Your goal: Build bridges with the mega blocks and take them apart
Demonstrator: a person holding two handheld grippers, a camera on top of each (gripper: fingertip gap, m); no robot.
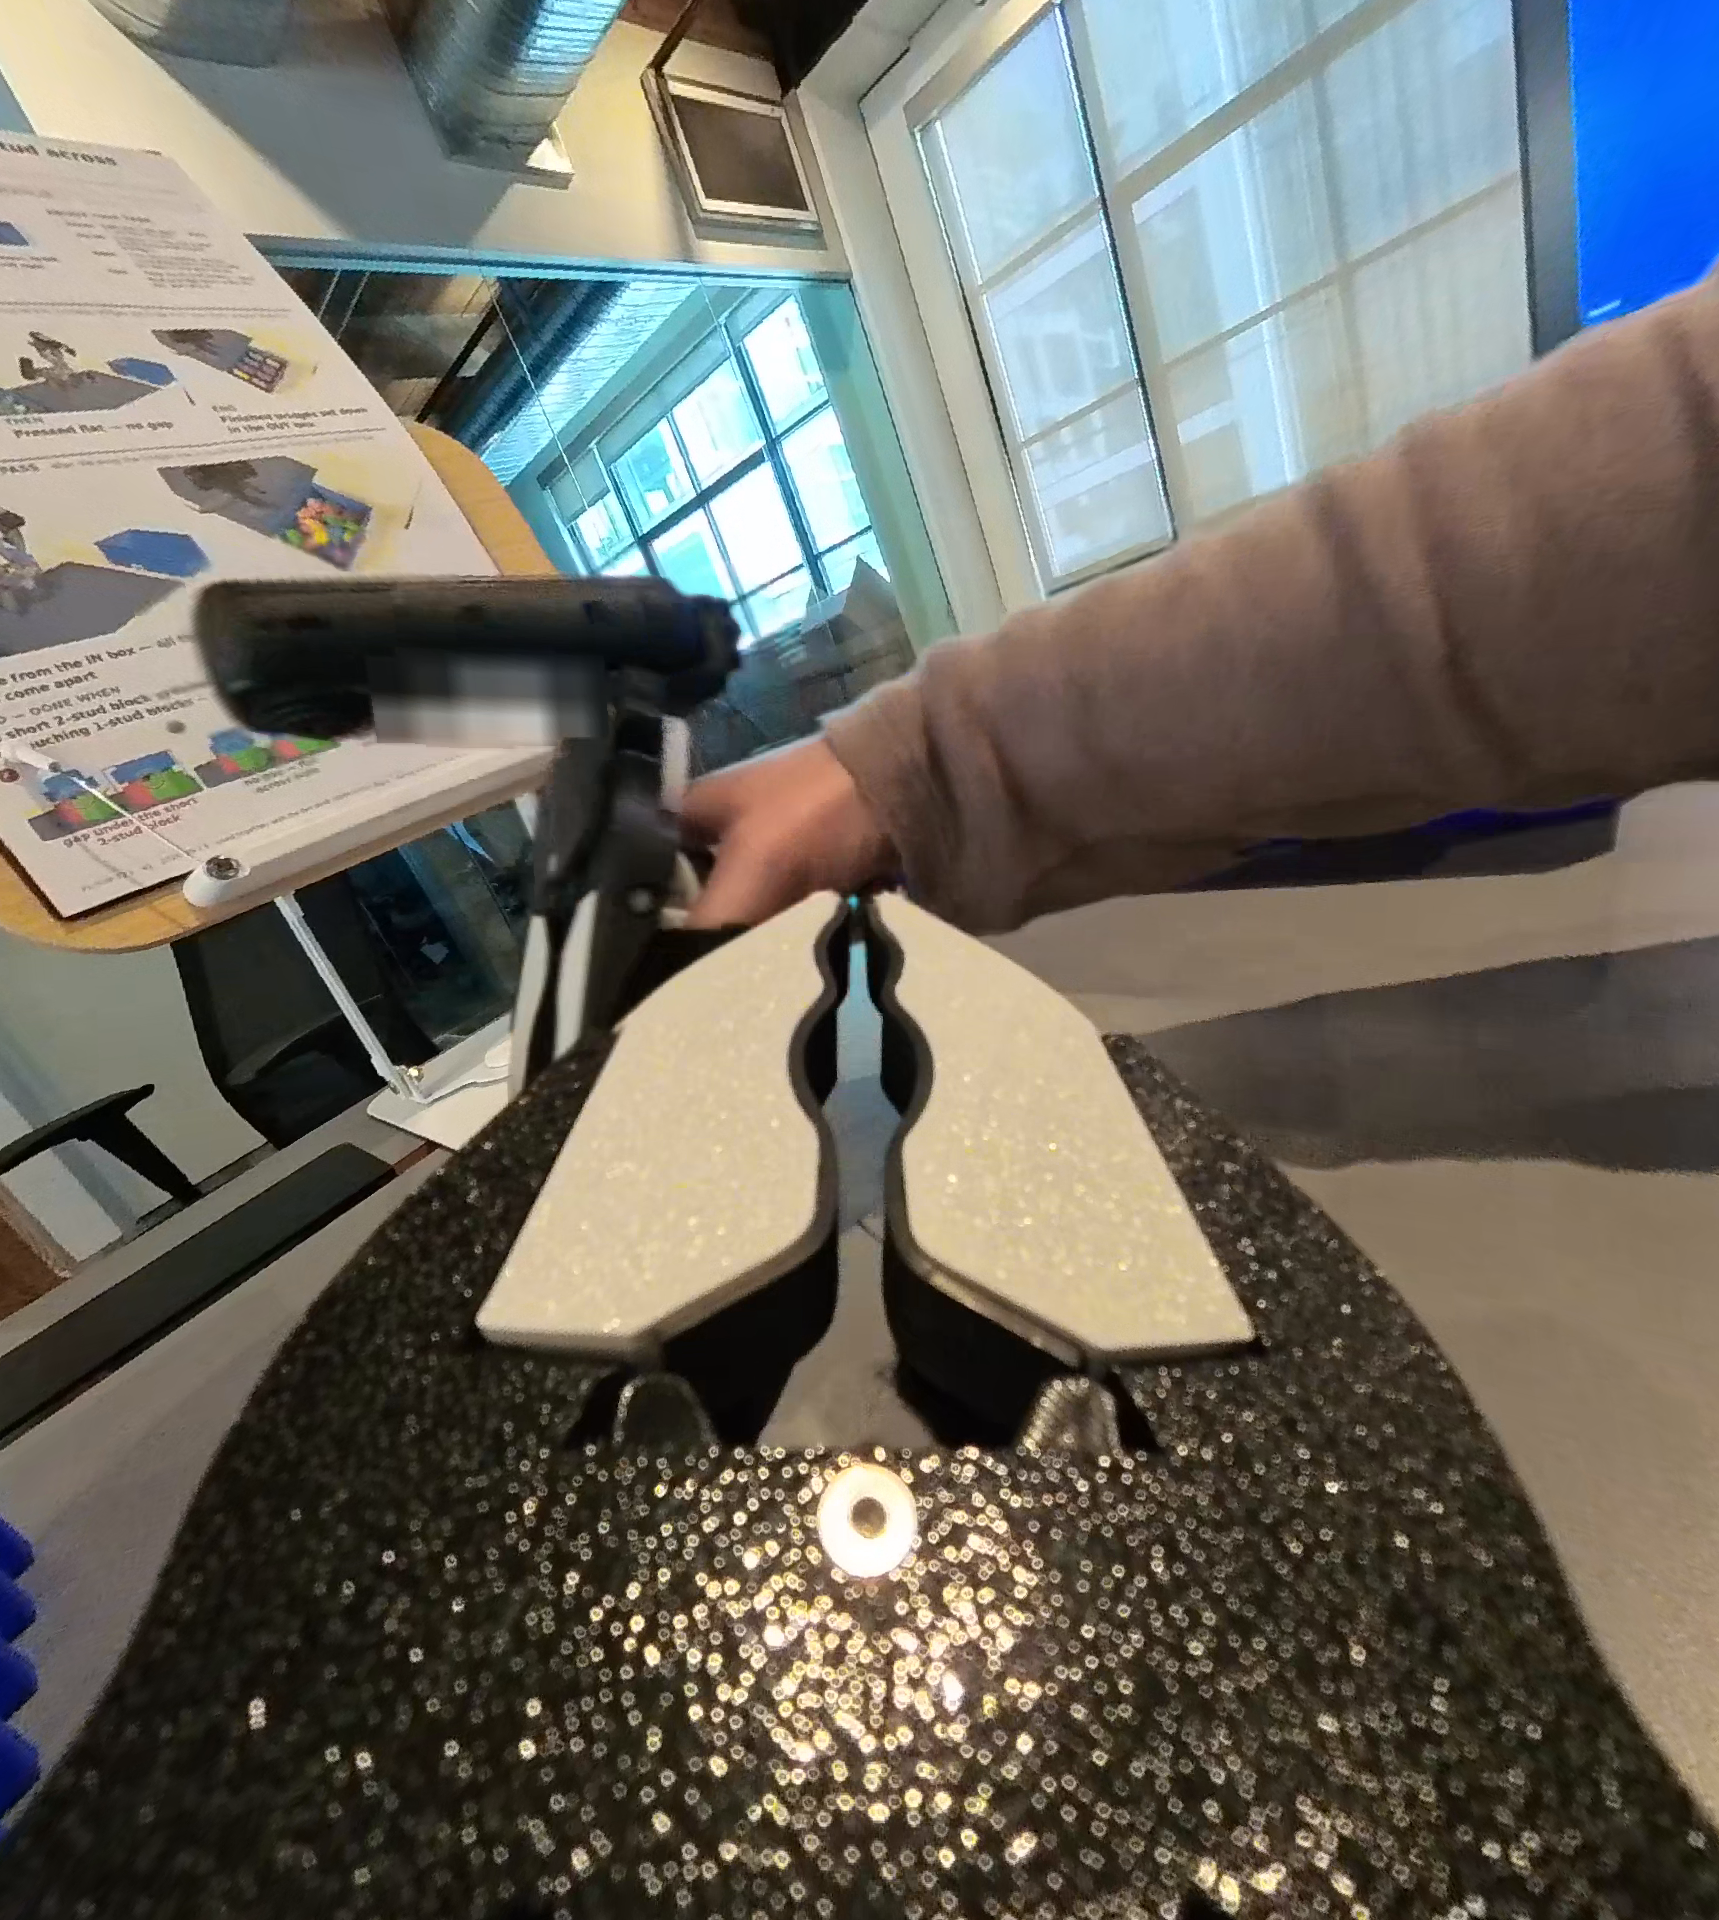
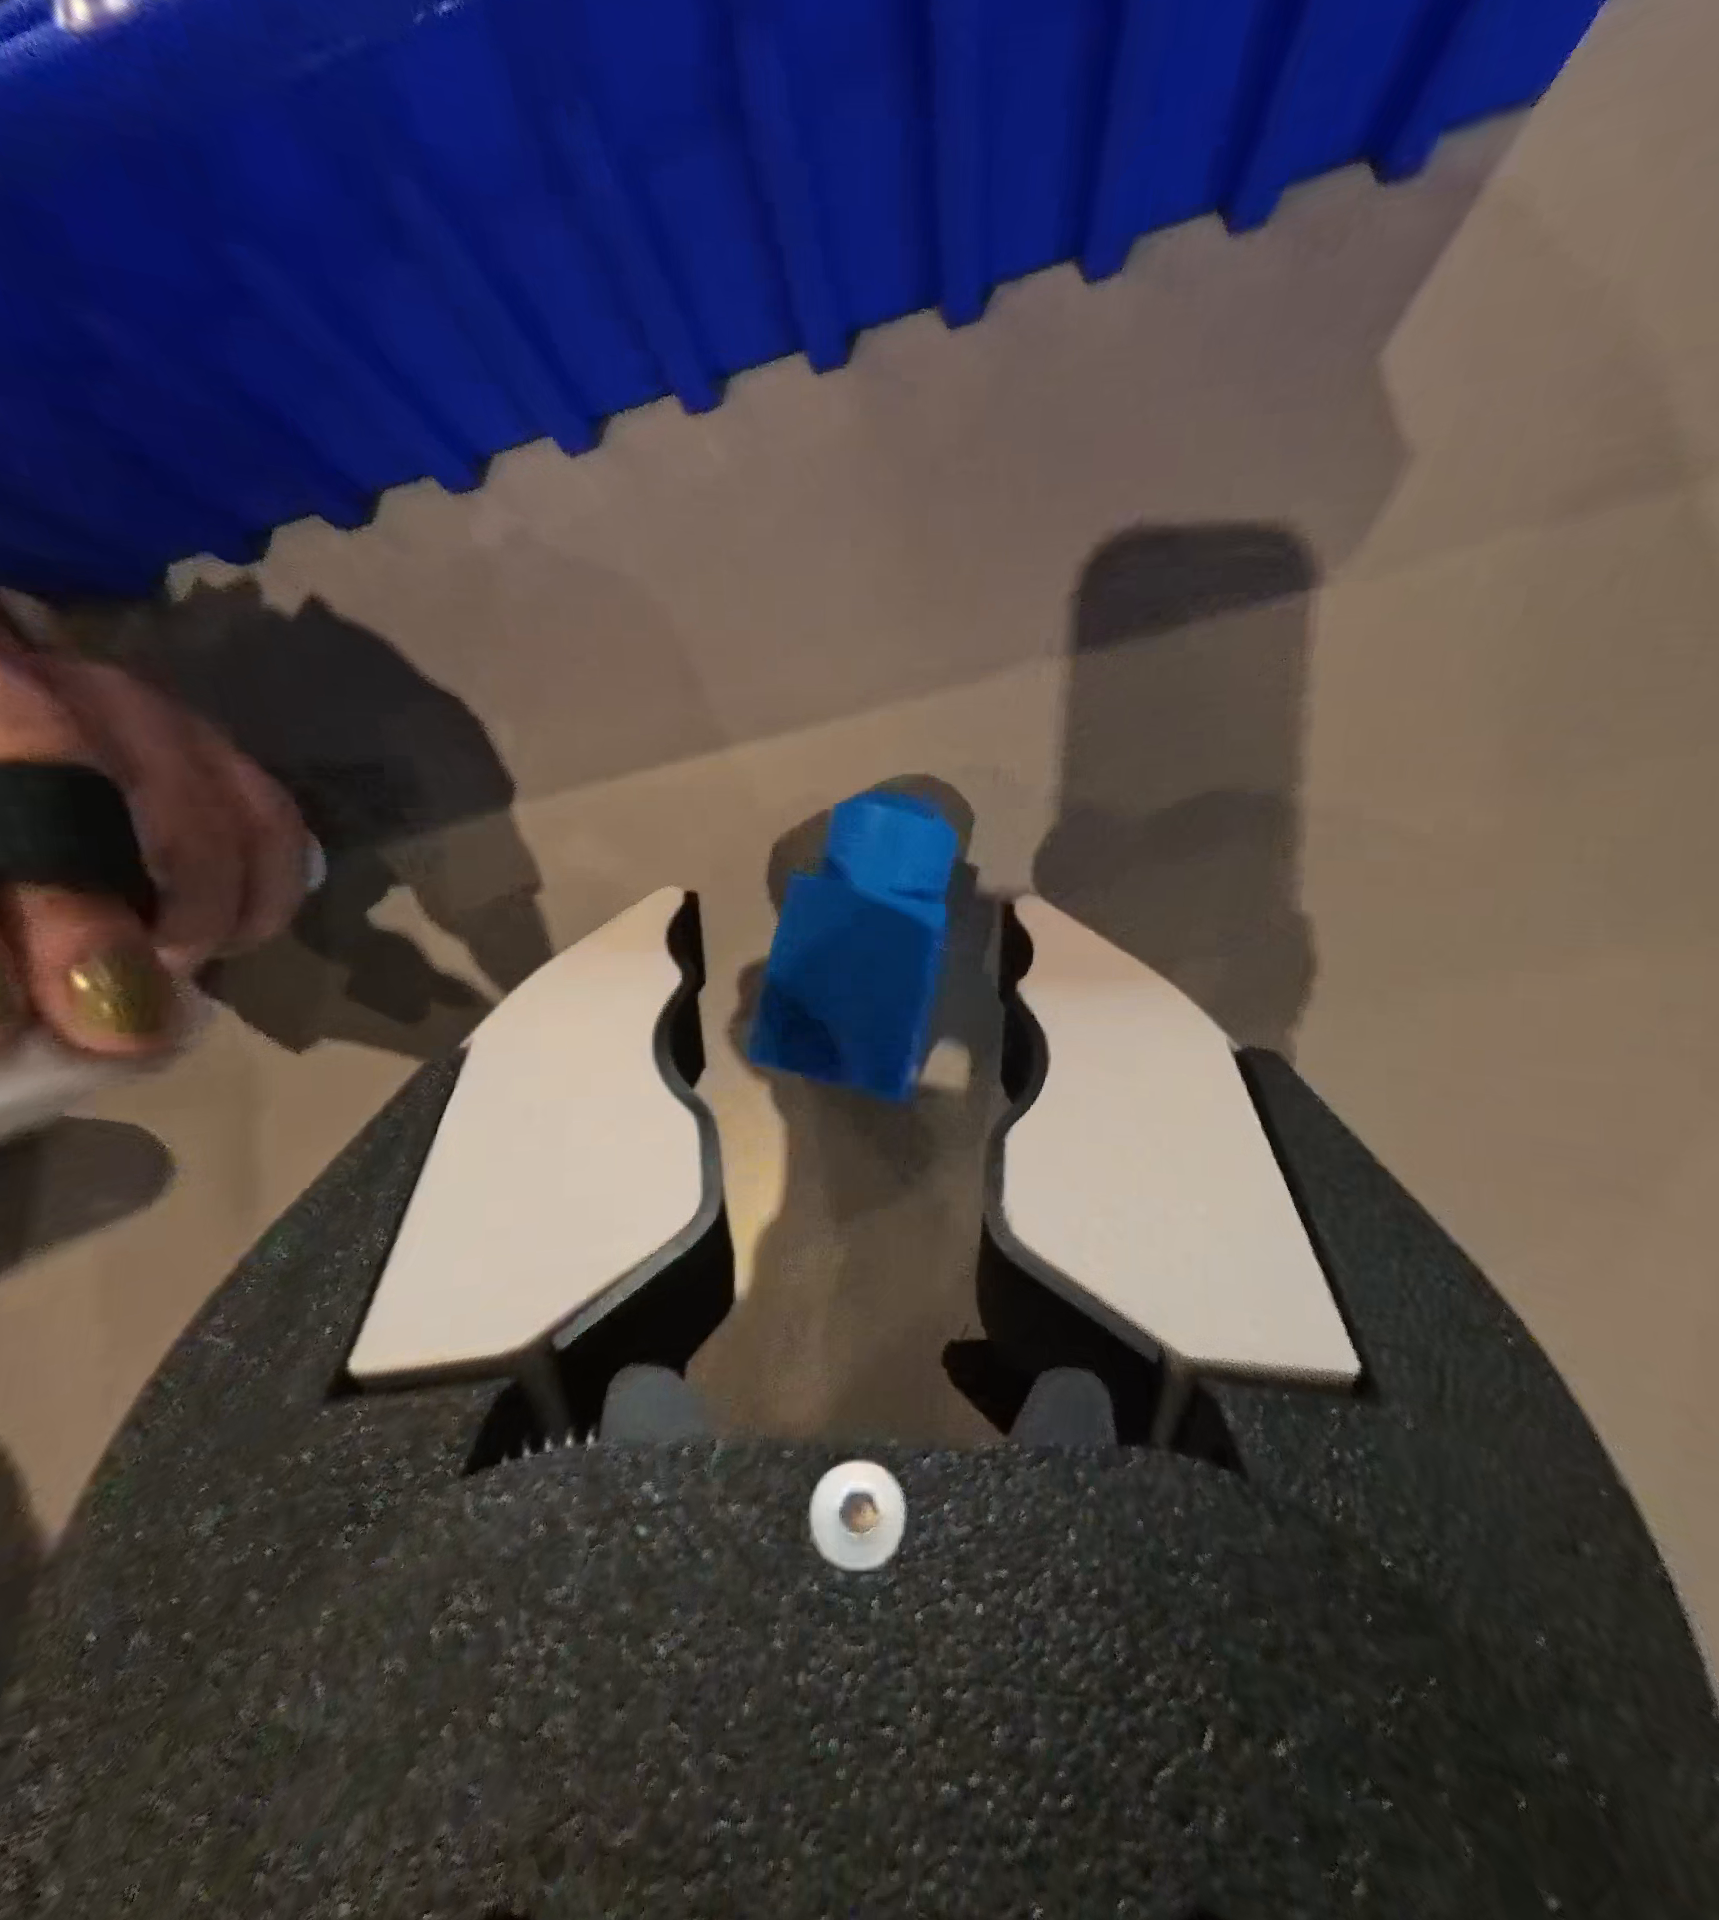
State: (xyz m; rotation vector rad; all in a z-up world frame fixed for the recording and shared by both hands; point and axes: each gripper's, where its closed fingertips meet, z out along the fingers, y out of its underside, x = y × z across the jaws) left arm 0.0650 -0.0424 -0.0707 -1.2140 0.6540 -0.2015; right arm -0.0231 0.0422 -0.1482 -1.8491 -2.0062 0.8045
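Right gripper [image 2: 850, 935]: jaws spread, blue block [image 2: 850, 961] blurred between the fingertips, contact indeterminate. Blue bin [image 2: 522, 239] beyond the block, cropped. Left gripper [image 1: 860, 920]: jaws nearly pressed together, empty. Instruction sheet [image 1: 107, 499] printed, partly cropped.

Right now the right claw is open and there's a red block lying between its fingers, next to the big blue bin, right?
Almost. The block is blue, not red, as the right wrist view shows. The rest holds: the right claw is open, the block lies tilted on the table between its fingers without being pinched, and the big blue bin sits just beyond it.
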